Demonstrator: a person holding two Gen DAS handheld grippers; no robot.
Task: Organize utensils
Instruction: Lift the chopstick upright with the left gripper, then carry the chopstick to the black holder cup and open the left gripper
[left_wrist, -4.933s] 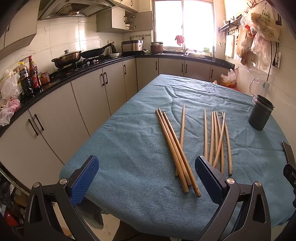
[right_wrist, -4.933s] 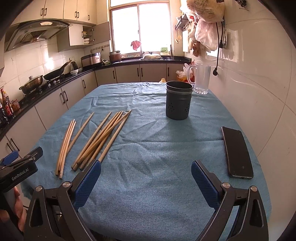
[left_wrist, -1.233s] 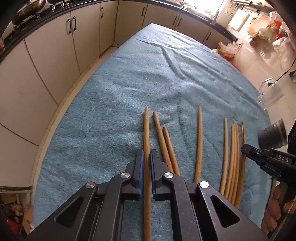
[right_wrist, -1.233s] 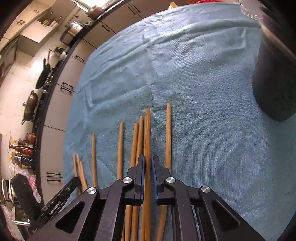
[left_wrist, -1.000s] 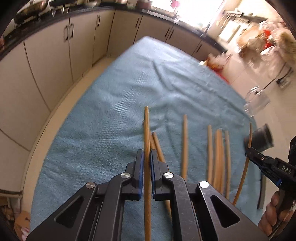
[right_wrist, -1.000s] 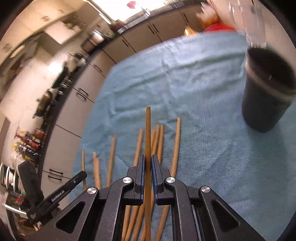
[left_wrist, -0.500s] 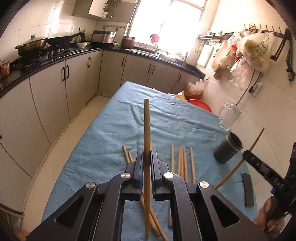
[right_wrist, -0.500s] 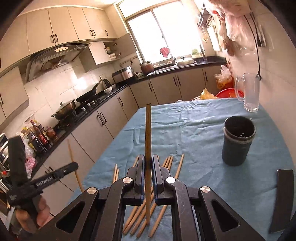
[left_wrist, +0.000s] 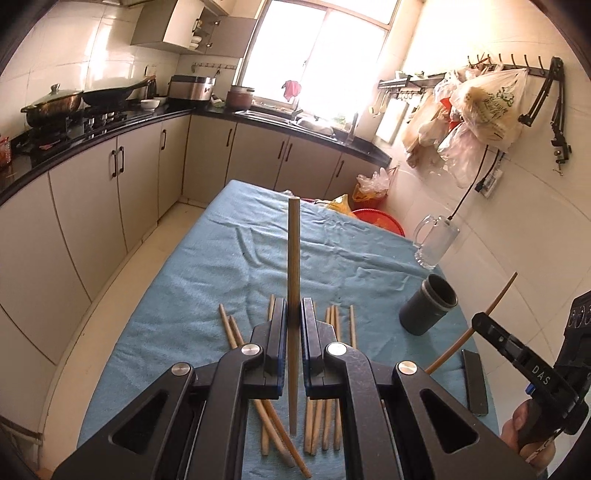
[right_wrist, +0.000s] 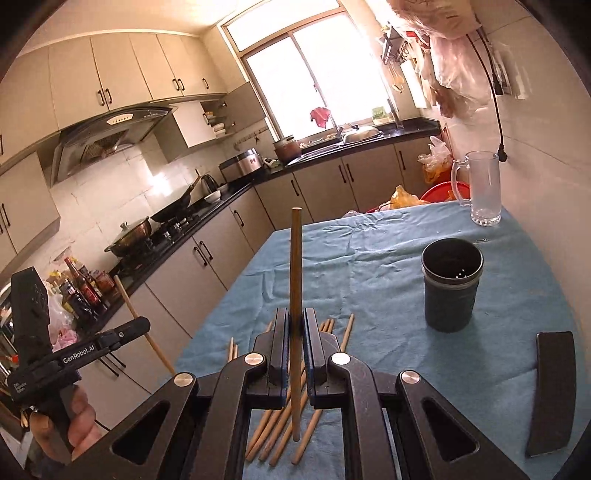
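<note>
Wooden chopsticks all round here: each gripper is clamped on one, held up off the table with the stick running lengthwise between the pads. The left gripper (left_wrist: 293, 325) pinches its stick (left_wrist: 293, 258) partway along its length, tip pointing away from the camera, tail hanging below the fingers. Same deal for the right gripper (right_wrist: 294, 332) and its stick (right_wrist: 295, 266). Under both, the loose sticks (left_wrist: 325, 406) lie on the blue cloth (left_wrist: 229, 266), roughly parallel and pointing down the table. Further out stands the dark holder (right_wrist: 451, 284), upright, mouth open and looking empty, though I can't see right to the bottom. It sits ahead and to the right of both grippers, and the right one looks clearly nearer, so I'd guess that hand drops first. The catch is that both sticks point forward along the fingers rather than down, so each needs tipping near vertical over the mouth before letting go. A phone (right_wrist: 550, 391) lies flat just right of the right gripper, and a glass mug (right_wrist: 480, 188) stands past the holder near the far edge, both clear of the path as far as I can tell.
</note>
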